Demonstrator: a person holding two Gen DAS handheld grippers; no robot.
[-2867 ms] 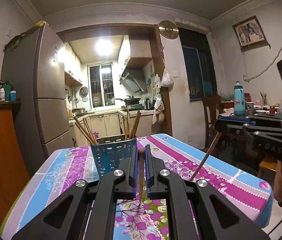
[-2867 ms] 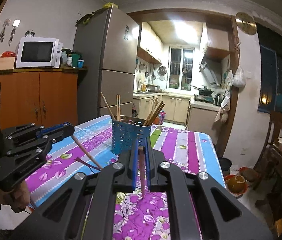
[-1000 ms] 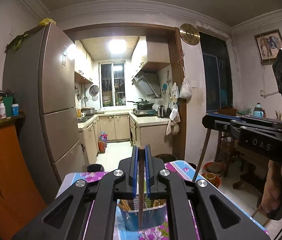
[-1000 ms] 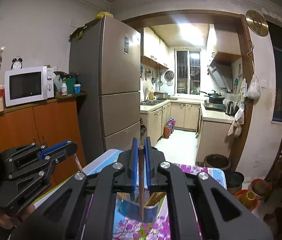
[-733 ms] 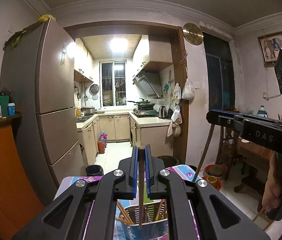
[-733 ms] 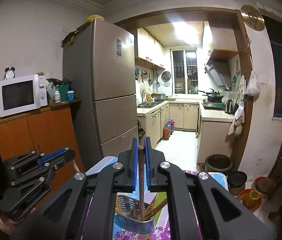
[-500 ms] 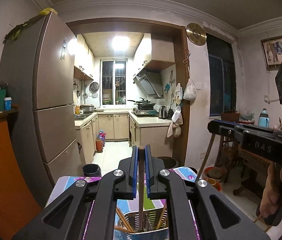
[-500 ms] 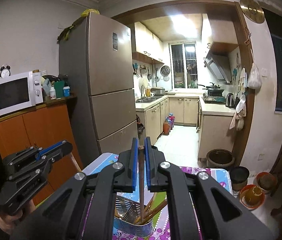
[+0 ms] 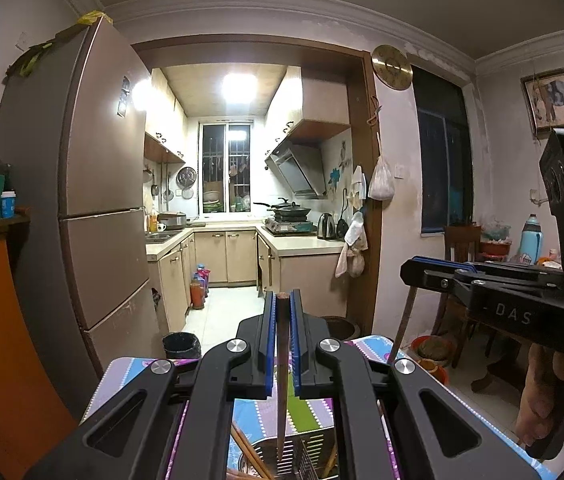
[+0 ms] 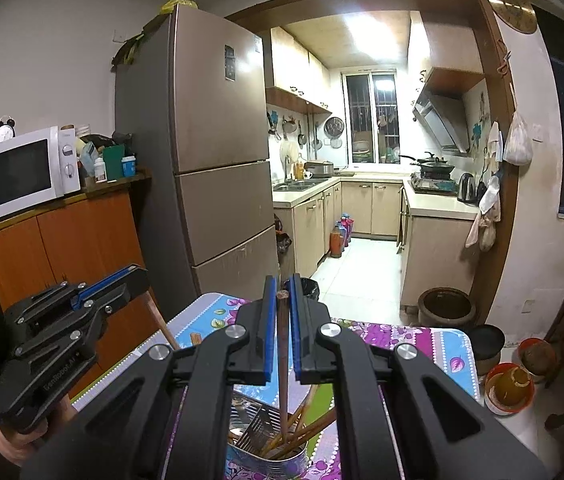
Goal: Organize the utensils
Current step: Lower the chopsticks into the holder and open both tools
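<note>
Standing near on floral tablecloth (image 10: 402, 338), perforated metal utensil holder (image 10: 265, 446) with leaning chopsticks (image 10: 310, 426), left gripper (image 9: 280, 344) and right gripper (image 10: 282, 332) each clamped on an upright chopstick (image 9: 280, 380), tip down over holder.

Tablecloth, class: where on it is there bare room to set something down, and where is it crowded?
Bare: the far end of the tablecloth, between the utensil holder and the table's far edge, and the strip left of the holder. Crowded: the holder itself, full of chopsticks, with both grippers' chopsticks hanging over it.
</note>
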